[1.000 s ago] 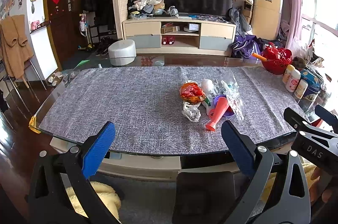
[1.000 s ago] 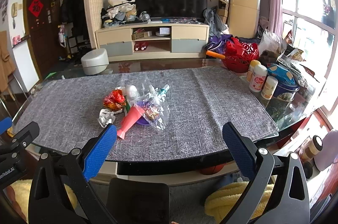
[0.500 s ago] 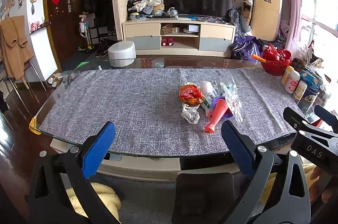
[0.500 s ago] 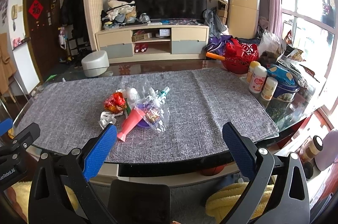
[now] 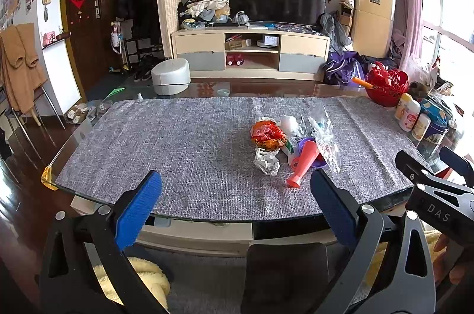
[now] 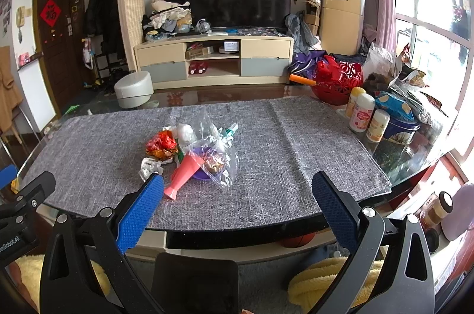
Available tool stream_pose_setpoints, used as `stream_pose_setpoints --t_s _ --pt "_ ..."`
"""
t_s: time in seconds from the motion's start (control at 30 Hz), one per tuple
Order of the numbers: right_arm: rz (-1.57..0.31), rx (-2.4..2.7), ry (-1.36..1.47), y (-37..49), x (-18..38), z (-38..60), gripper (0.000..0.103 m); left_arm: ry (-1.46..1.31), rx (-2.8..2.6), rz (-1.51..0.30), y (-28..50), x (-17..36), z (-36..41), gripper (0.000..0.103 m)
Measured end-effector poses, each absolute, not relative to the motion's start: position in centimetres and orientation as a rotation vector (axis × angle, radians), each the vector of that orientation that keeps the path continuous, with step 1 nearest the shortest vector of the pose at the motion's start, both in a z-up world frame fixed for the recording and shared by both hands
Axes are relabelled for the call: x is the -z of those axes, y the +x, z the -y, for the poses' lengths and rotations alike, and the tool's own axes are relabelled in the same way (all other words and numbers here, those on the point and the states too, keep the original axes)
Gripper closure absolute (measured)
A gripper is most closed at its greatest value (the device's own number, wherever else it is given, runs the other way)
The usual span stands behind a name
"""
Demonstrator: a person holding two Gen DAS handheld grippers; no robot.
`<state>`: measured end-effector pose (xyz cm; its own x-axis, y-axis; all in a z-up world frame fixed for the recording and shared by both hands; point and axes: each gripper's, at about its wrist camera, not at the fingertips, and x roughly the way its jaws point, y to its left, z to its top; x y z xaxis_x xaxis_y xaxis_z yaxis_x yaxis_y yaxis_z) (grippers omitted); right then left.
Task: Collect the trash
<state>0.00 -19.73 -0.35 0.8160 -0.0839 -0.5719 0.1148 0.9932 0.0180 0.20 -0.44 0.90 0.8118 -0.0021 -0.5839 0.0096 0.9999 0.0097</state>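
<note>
Grey table runner (image 5: 183,142), trash pile (image 5: 291,145) mid-table. Sits at 1 o'clock from left gripper (image 5: 237,206), 11 o'clock from right gripper (image 6: 237,206), roughly equidistant. Both spread wide, empty.

A purple dish (image 6: 204,174), perhaps a bowl, lies mostly hidden under the clear plastic bag (image 6: 220,157); bottle labels (image 6: 362,117) at right stay unreadable.

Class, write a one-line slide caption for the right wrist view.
Open right gripper faces a trash pile on a grey table mat.
</note>
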Motion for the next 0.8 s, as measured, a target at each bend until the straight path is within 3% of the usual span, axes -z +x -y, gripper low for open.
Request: stream_pose_setpoints --t_s 0.8 --pt "-0.602 0.114 0.054 0.34 0.35 19.73 0.003 0.011 0.006 -0.622 0.43 -1.52 0.39 0.008"
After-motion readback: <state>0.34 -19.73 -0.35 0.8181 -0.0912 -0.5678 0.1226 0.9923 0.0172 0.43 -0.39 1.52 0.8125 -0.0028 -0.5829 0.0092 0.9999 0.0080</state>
